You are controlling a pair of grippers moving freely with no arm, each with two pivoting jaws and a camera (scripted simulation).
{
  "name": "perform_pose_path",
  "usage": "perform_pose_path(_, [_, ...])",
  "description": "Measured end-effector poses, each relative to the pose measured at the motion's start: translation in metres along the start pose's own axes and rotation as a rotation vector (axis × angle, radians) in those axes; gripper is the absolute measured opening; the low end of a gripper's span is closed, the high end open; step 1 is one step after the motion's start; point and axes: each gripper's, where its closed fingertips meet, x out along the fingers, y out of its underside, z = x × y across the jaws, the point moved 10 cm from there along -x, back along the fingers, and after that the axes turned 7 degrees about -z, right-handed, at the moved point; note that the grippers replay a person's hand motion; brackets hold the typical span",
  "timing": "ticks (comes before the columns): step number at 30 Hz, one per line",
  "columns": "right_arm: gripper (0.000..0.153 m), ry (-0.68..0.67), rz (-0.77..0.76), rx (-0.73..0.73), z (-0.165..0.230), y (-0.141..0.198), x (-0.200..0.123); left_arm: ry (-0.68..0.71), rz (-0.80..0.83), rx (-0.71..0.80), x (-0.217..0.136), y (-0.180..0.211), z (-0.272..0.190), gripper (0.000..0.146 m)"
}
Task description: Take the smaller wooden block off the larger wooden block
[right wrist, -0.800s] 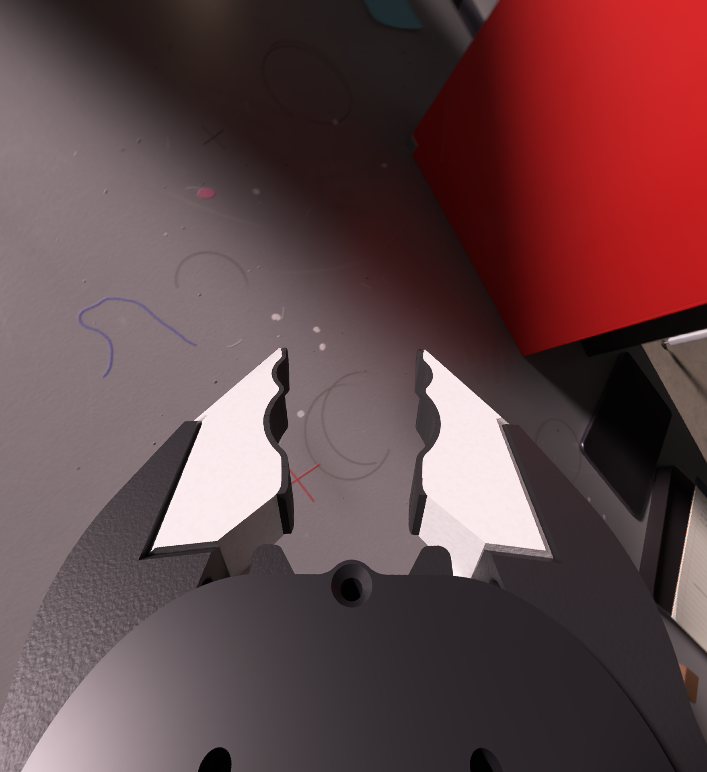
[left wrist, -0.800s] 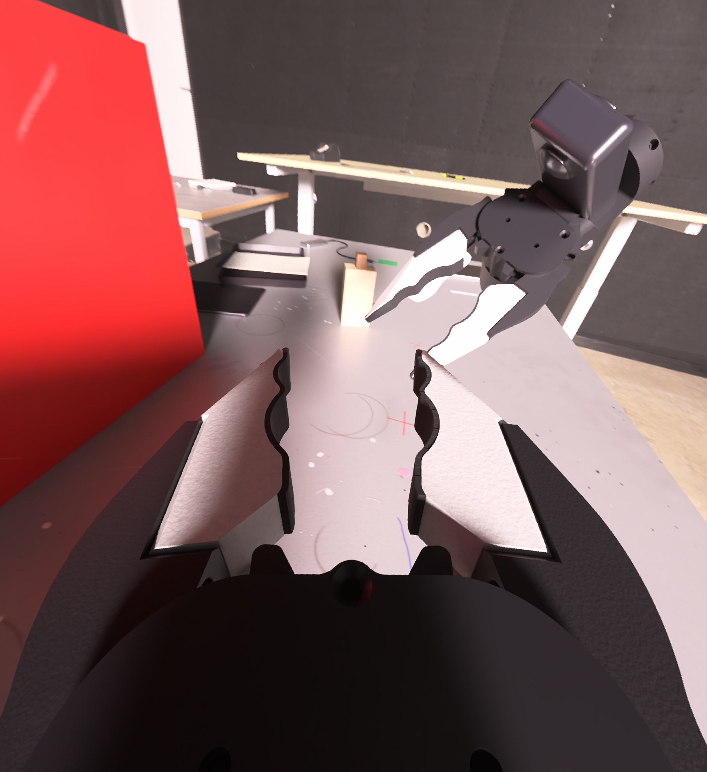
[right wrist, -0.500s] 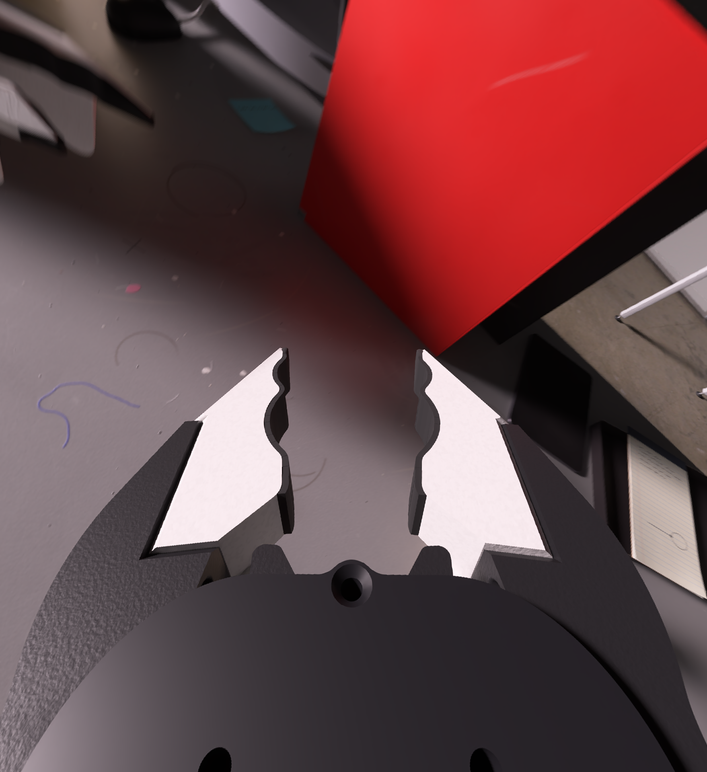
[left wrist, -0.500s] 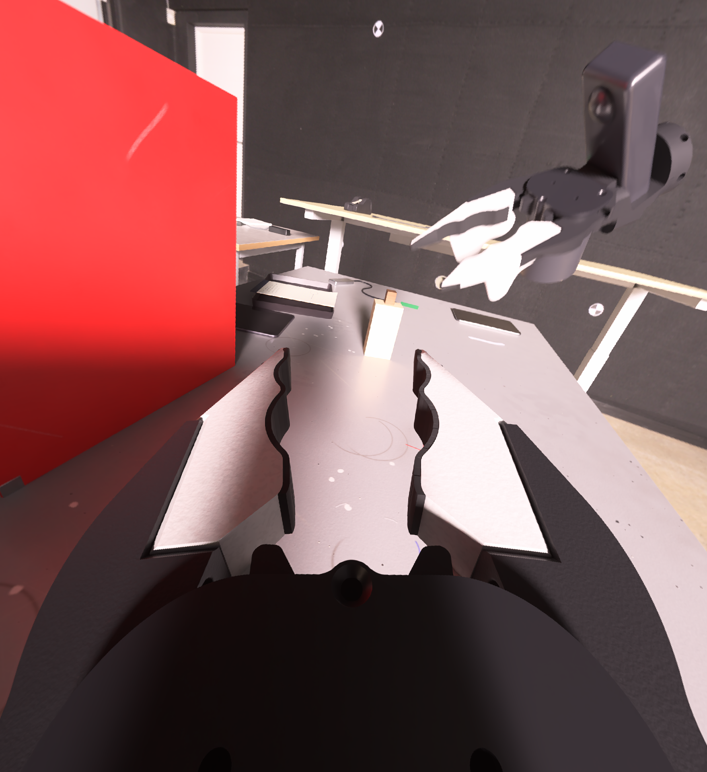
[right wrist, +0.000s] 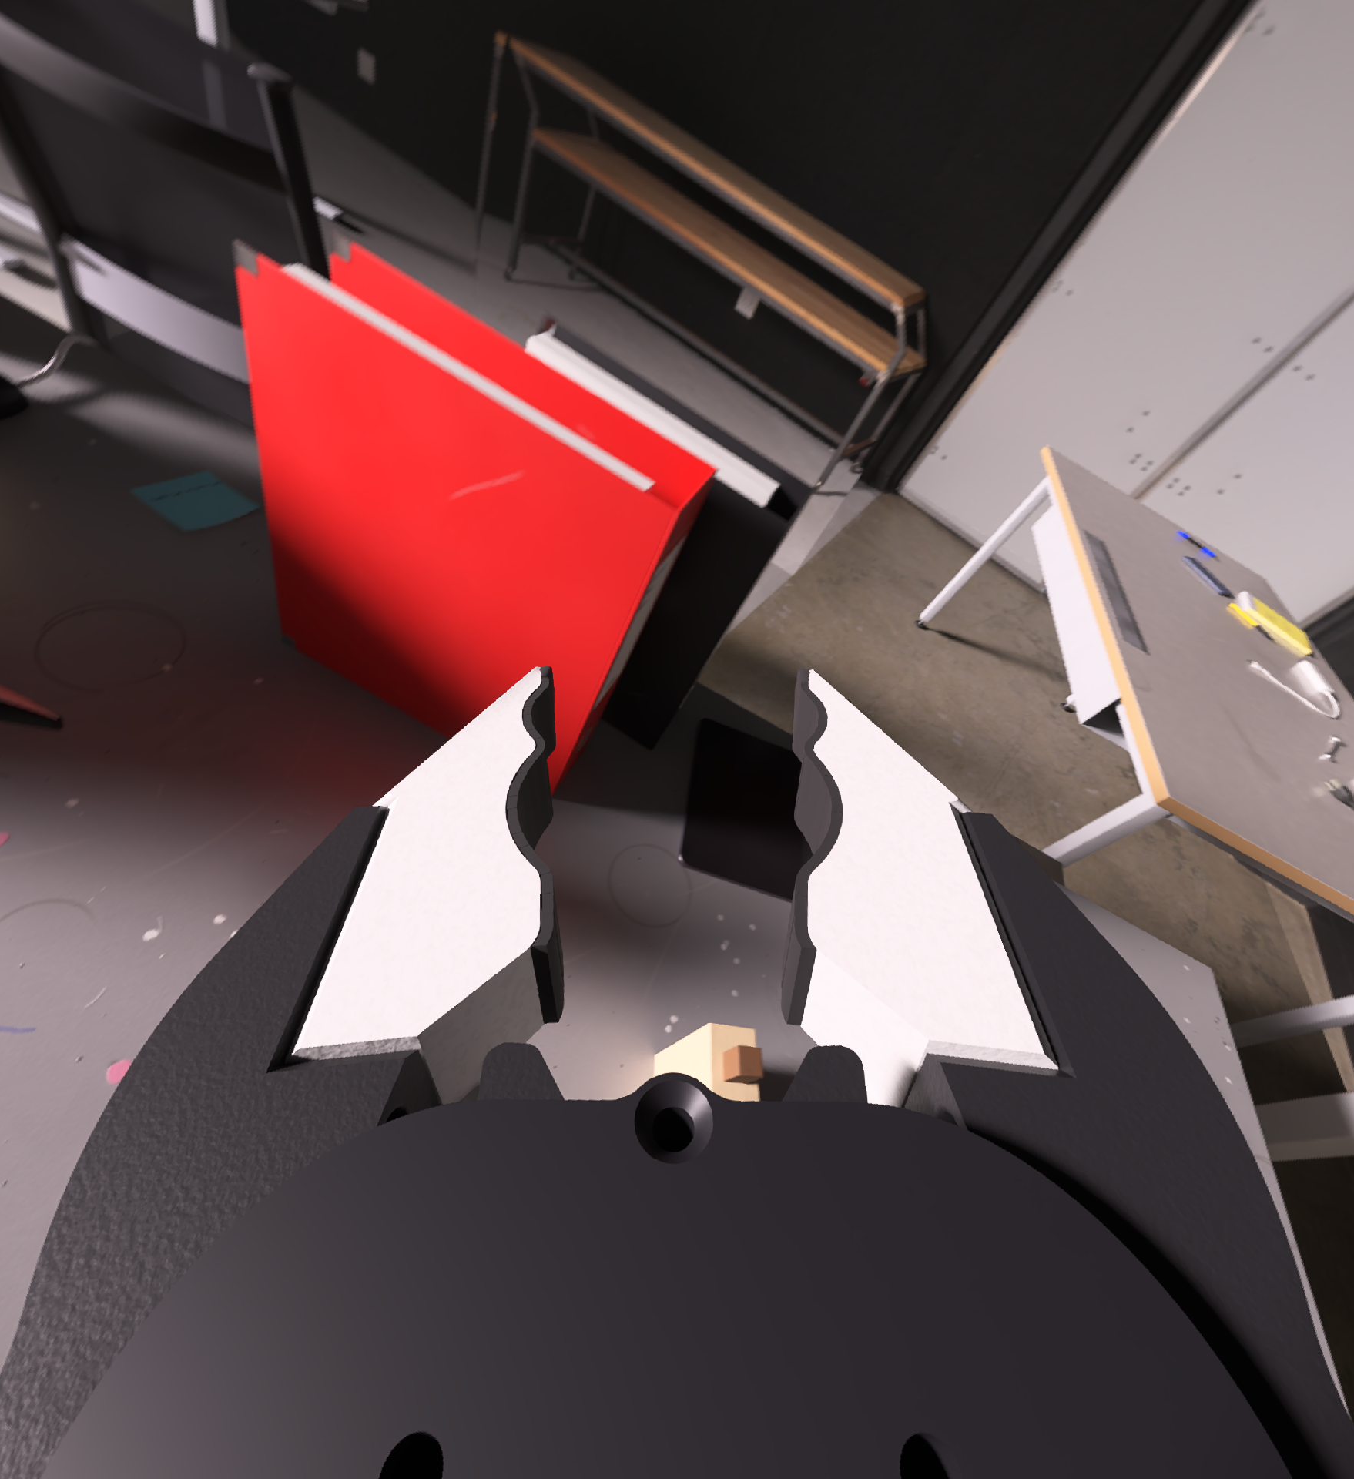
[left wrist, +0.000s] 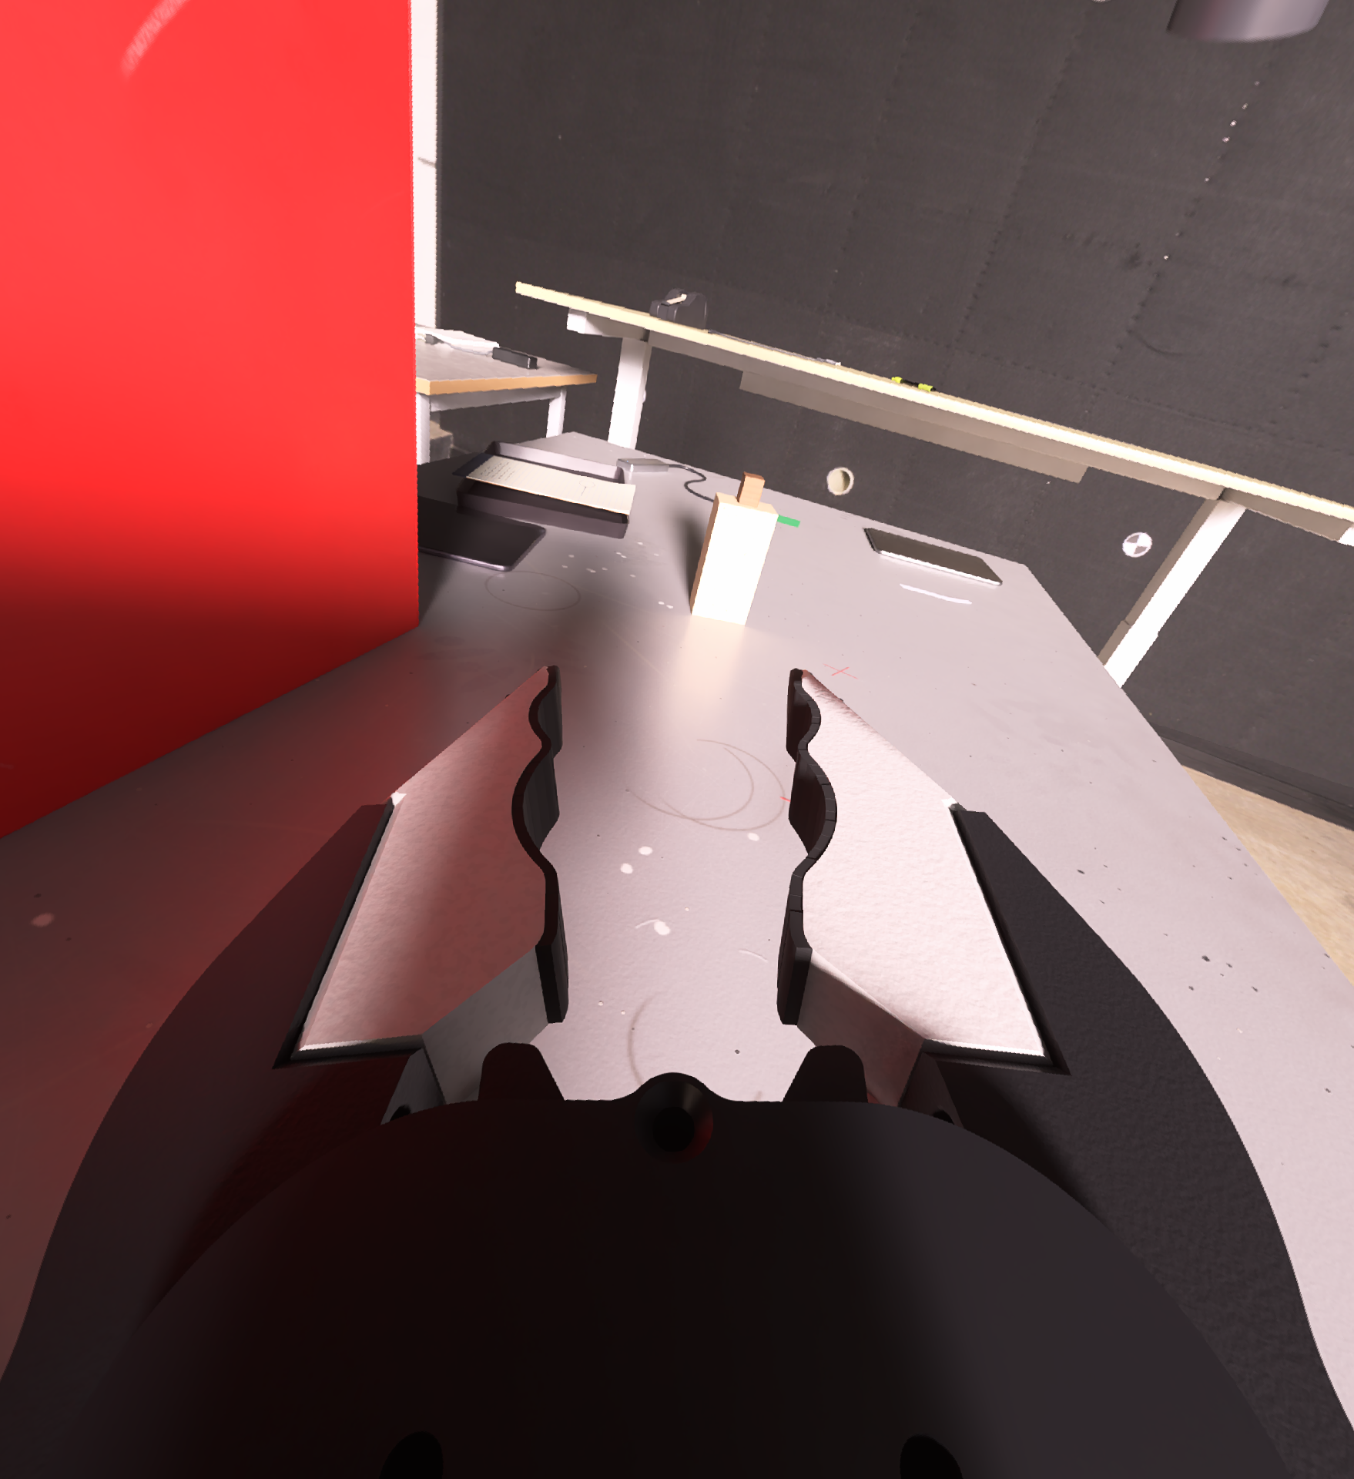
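Observation:
A tall pale larger wooden block (left wrist: 730,556) stands upright on the grey table (left wrist: 938,720), far ahead of my left gripper (left wrist: 672,680). A small brown smaller wooden block (left wrist: 751,488) sits on its top. My left gripper is open and empty, low over the table. My right gripper (right wrist: 672,680) is open and empty, high above the table. In the right wrist view the larger block (right wrist: 690,1056) and the smaller block (right wrist: 742,1063) show just below the fingers' base, partly hidden by the gripper body.
A big red box (left wrist: 162,384) stands at the left of the table, also in the right wrist view (right wrist: 450,528). Flat dark pads and a notebook (left wrist: 546,488) lie behind it. A dark tablet (left wrist: 934,556) lies at the far right. A long desk (left wrist: 978,416) stands beyond.
My right gripper has risen and tilted up, leaving the left wrist view except for a bit at the top edge. The blocks have come into its view. My left gripper has swung slightly left.

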Motion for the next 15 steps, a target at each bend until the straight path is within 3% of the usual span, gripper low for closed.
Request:
perform_pose_path(7, [0.060, 0.128, 0.001, 0.062, -0.042, 0.009, -0.024, -0.010, 0.038, -0.007, 0.004, 0.008, 0.002, 0.057])
perform_pose_path(15, [0.060, 0.195, 0.122, 0.195, -0.060, 0.109, -0.013, -0.013, 0.077, -0.008, 0.009, 0.016, 0.002, 0.057])
